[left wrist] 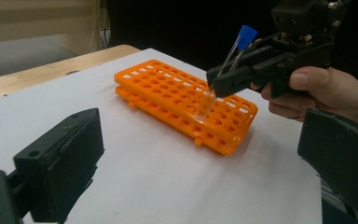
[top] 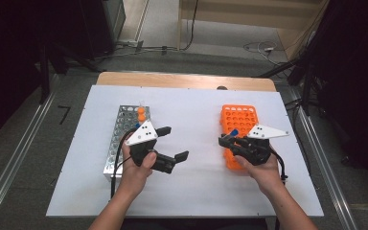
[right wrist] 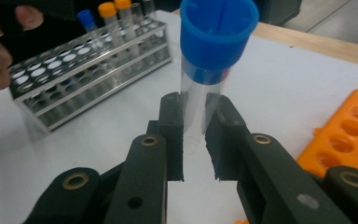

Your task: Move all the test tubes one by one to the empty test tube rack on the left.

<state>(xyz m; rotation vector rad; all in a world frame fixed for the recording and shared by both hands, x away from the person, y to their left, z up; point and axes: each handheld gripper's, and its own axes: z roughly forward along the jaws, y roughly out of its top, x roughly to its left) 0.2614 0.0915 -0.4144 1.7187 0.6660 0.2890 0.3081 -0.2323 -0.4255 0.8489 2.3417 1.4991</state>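
My right gripper (top: 226, 139) is shut on a clear tube with a blue cap (right wrist: 204, 88), which it holds tilted over the orange rack (top: 239, 120). In the left gripper view the tube (left wrist: 223, 70) has its lower end just above or at a hole near the rack's (left wrist: 168, 88) right part. My left gripper (top: 173, 142) stands open beside the metal rack (top: 120, 139), nothing between its jaws. That metal rack (right wrist: 74, 70) carries two orange-capped tubes (top: 141, 114) and a blue-capped one (right wrist: 87, 21) at its far end.
A white board (top: 191, 191) covers the wooden table (top: 182, 79); the two racks stand left and right on it. Cables trail from both grippers toward the front edge. Metal rails (top: 9, 167) flank the table.
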